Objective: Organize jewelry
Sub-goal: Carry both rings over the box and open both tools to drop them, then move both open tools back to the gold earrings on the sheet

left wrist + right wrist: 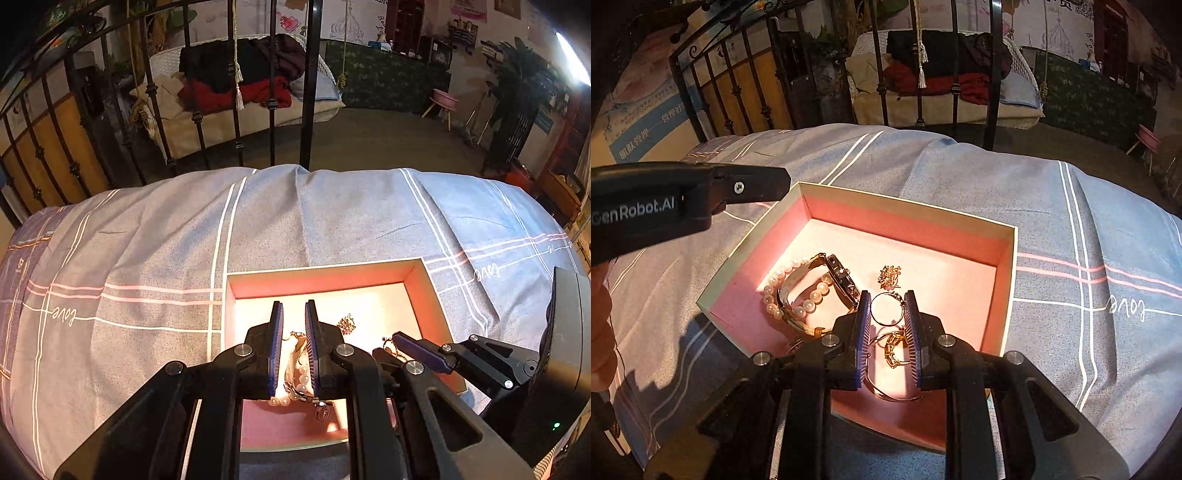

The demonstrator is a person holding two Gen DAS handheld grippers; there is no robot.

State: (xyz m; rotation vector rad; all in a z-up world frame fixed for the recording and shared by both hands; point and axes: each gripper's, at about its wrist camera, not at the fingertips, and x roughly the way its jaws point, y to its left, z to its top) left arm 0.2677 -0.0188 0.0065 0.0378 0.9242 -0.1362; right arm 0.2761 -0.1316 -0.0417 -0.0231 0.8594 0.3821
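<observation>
An open box (1004, 254) with a pink lining lies on the bed; it also shows in the left wrist view (417, 284). Inside lie a pearl bracelet (775, 280), a watch (842, 277), a small gold brooch (889, 276), a thin hoop (886, 309) and gold earrings (894, 349). My right gripper (886, 301) is open, hovering over the box with the hoop between its fingers. My left gripper (294, 308) is open above the pearl bracelet (301, 376) and watch. The right gripper's fingers (417, 350) reach into the box from the right.
The box sits on a blue-grey bedspread (332, 214) with white and pink stripes. A black iron bed frame (306, 92) stands at the far edge. Beyond it are a sofa with piled clothes (236, 81) and the floor.
</observation>
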